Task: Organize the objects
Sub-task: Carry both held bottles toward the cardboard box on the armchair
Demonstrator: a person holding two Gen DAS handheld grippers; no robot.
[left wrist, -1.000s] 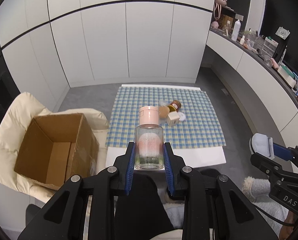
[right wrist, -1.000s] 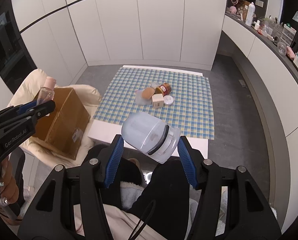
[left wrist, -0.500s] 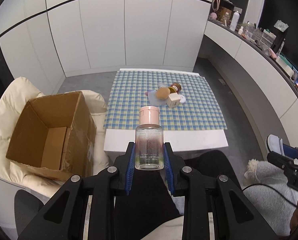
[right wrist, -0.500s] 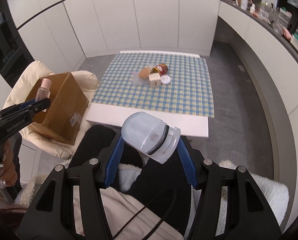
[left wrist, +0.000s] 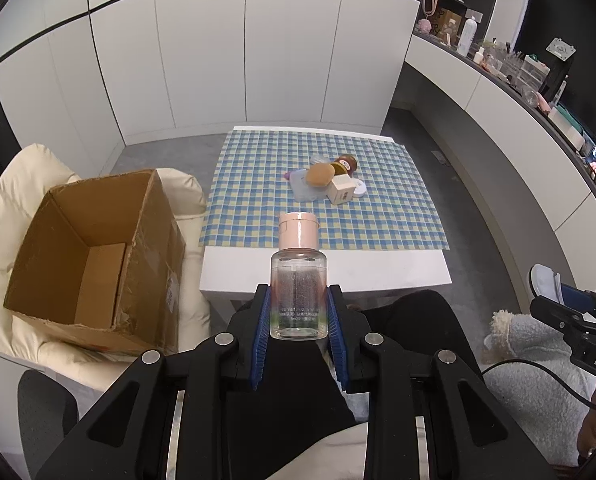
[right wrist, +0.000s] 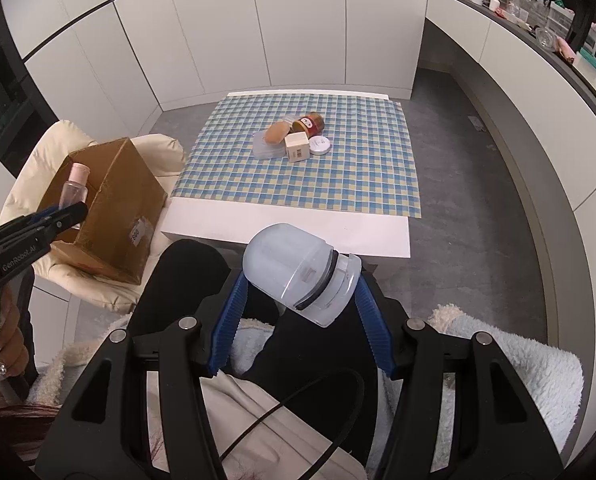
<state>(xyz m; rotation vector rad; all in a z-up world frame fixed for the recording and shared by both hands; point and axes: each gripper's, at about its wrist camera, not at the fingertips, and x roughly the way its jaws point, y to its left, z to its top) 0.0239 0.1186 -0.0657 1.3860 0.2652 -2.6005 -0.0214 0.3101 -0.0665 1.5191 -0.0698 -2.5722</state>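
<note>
My left gripper (left wrist: 299, 320) is shut on a clear bottle (left wrist: 299, 292) with a pink cap, held upright above a person's dark-clothed lap. The same clear bottle (right wrist: 73, 188) shows at the left of the right wrist view, in front of the cardboard box (right wrist: 110, 200). My right gripper (right wrist: 298, 292) is shut on a pale blue domed container (right wrist: 294, 272) with a clear lid, tilted to the right. The open cardboard box (left wrist: 94, 256) sits on a cream chair (left wrist: 14, 184) to the left. Both grippers hang short of the table's near edge.
A low white table (right wrist: 290, 228) carries a blue-yellow checked cloth (right wrist: 357, 184) with a small cluster: a brown jar (right wrist: 309, 123), a tan round item (right wrist: 277, 133), a cream cube box (right wrist: 297, 146), a white round tin (right wrist: 320, 145). A cluttered counter (left wrist: 517, 76) curves along the right.
Both grippers have sunk and drawn back from the table, which now looks farther off. Each keeps its grip; the bottle and the container have not shifted between the fingers.
</note>
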